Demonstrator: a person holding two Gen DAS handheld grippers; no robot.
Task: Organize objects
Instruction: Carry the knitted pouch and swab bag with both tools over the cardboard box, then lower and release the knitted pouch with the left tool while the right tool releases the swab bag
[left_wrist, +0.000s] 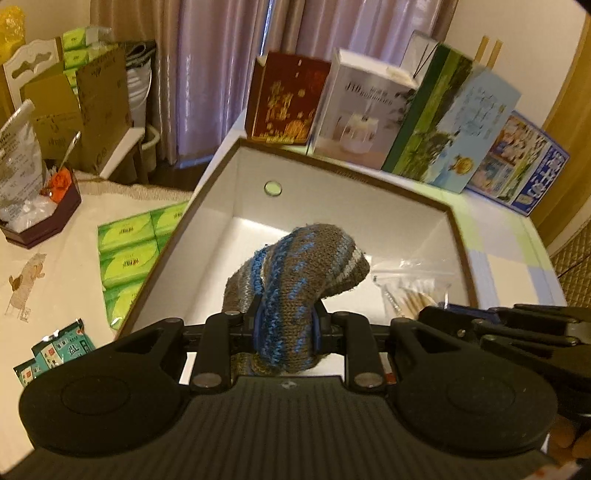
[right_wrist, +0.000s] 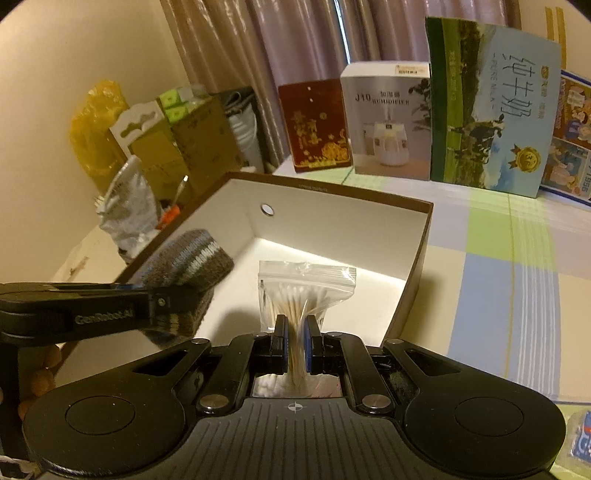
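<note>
A grey knitted sock with blue stripes (left_wrist: 295, 280) is clamped in my left gripper (left_wrist: 286, 325), which is shut on it and holds it over the open white box with a brown rim (left_wrist: 332, 199). My right gripper (right_wrist: 294, 345) is shut on a clear zip bag of cotton swabs (right_wrist: 303, 286), held over the same box (right_wrist: 332, 221) near its front right corner. From the right wrist view the sock (right_wrist: 188, 258) and the left gripper's arm (right_wrist: 85, 314) show at the left. The swab bag (left_wrist: 410, 284) also shows in the left wrist view.
Upright cartons line the table's far edge: a red one (left_wrist: 284, 99), a humidifier box (left_wrist: 362, 110), a milk carton (left_wrist: 443, 122). Green tissue packs (left_wrist: 129, 254) lie left of the box, teal sachets (left_wrist: 51, 354) nearer. A dark hexagonal tray (left_wrist: 40, 221) stands far left.
</note>
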